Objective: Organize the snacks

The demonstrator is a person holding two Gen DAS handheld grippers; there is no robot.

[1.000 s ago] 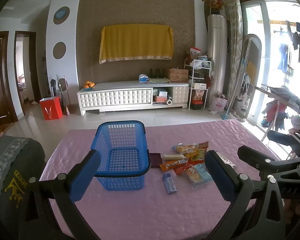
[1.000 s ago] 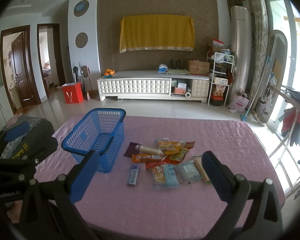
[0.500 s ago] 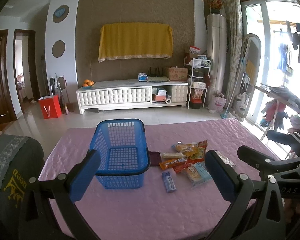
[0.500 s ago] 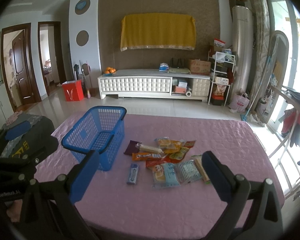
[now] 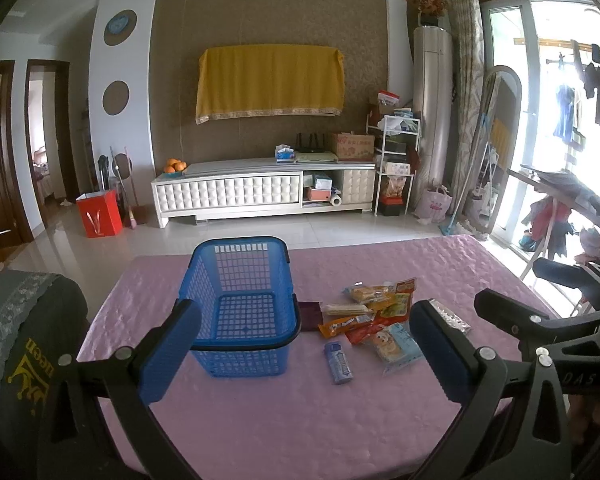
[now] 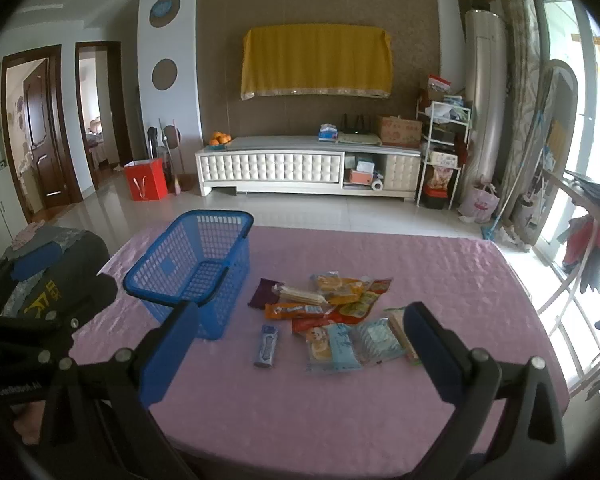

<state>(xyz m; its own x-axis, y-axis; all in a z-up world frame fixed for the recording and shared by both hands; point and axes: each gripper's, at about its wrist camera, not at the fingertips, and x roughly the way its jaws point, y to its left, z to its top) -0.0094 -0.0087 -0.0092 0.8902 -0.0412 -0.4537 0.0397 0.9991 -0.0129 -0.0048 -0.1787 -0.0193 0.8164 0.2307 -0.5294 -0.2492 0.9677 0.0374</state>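
While snack packets [image 6: 336, 312] lie in a loose pile mid-bench, the blue basket [image 5: 240, 308] stands just left of them, nothing visible inside it. A small blue packet [image 5: 339, 362] lies apart on the near side of the pile; a dark purple packet [image 6: 263, 293] sits between basket and pile. Pink-covered bench [image 6: 440, 272] carries all. Left tongs [image 5: 300, 356] and right tongs [image 6: 296, 356] both spread wide, gripping nothing, near edge. TV cabinet [image 5: 260, 192] far behind.
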